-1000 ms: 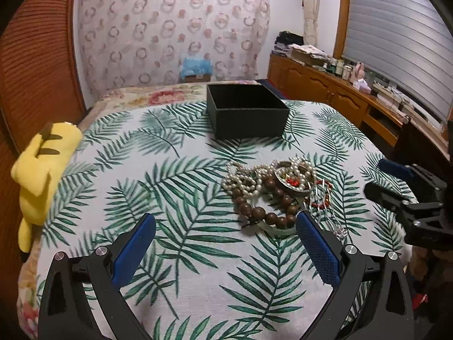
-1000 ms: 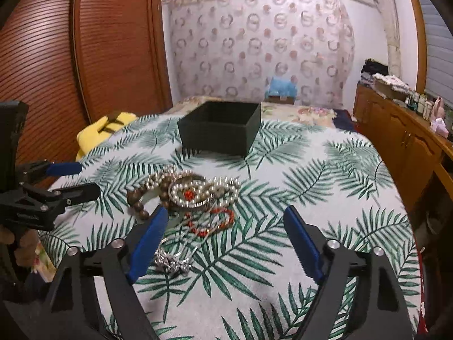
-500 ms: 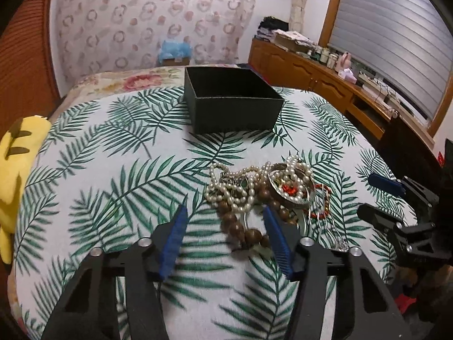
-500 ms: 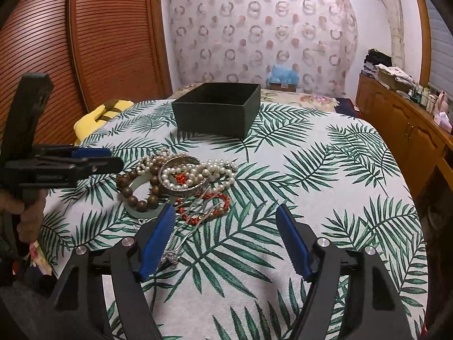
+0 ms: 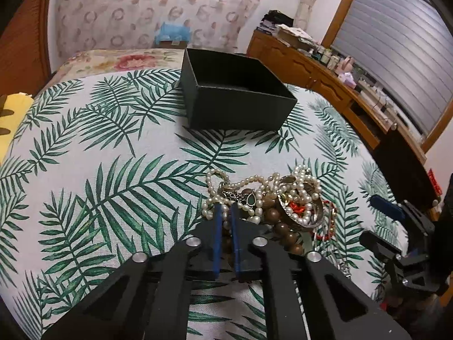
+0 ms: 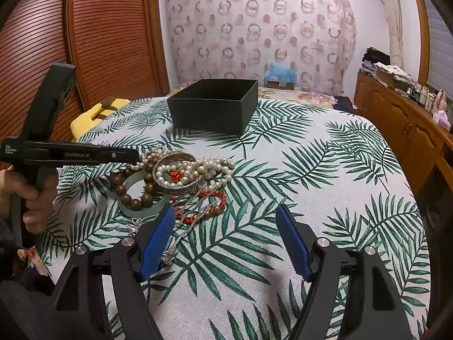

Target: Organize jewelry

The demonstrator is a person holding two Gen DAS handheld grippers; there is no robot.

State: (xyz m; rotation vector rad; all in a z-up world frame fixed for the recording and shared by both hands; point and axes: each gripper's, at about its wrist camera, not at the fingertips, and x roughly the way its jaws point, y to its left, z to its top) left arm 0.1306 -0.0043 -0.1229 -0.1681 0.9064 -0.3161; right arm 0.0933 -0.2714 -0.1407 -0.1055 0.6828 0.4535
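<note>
A tangled jewelry pile lies on the leaf-print cloth: a pearl necklace [image 5: 256,182], brown wooden beads [image 5: 286,236], a silver bangle [image 6: 181,187], a red bead string [image 6: 208,208] and a pale jade bangle [image 6: 141,209]. An open black box [image 5: 235,107] stands behind it, also in the right wrist view [image 6: 212,110]. My left gripper [image 5: 225,212] is shut on the pearl necklace at the pile's left edge. My right gripper [image 6: 225,221] is open and empty, just in front of the pile.
A yellow plush toy [image 6: 96,114] lies at the cloth's left edge. A wooden sideboard [image 6: 407,130] with small items runs along the right. A wooden slatted door [image 6: 93,36] stands at the left. A floral cushion [image 5: 124,62] lies behind the box.
My left gripper moved forward to the pile and closed from wide open onto the pearls. My right gripper moved slightly closer and stayed open.
</note>
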